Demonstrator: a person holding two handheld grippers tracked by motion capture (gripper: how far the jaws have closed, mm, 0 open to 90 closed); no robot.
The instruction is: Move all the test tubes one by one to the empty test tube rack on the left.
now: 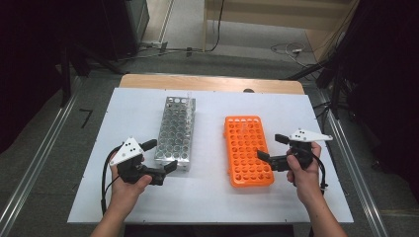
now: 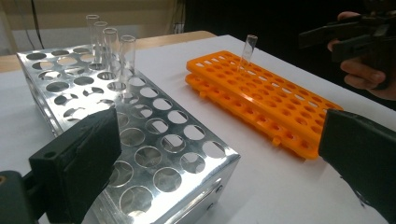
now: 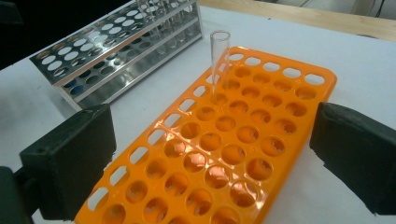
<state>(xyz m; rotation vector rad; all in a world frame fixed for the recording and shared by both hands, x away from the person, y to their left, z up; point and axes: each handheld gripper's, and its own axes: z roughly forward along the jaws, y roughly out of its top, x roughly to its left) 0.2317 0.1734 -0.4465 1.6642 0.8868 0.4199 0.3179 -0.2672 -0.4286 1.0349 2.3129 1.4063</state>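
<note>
A shiny metal tube rack (image 1: pixel 175 132) lies left of centre on the white table, with an orange plastic rack (image 1: pixel 247 150) to its right. Several clear glass tubes (image 2: pixel 112 51) stand at the metal rack's far end. One clear tube (image 3: pixel 218 60) stands upright in a hole near the far left of the orange rack (image 3: pixel 224 140). My left gripper (image 1: pixel 160 155) is open at the near corner of the metal rack (image 2: pixel 154 140), its jaws holding nothing. My right gripper (image 1: pixel 271 147) is open at the orange rack's right edge, also holding nothing.
The white table top (image 1: pixel 207 197) has bare room in front of both racks and along its sides. A wooden strip (image 1: pixel 212 83) runs along its far edge. Cables lie on the floor beyond. The other hand and its gripper (image 2: pixel 336 39) show far off in the left gripper view.
</note>
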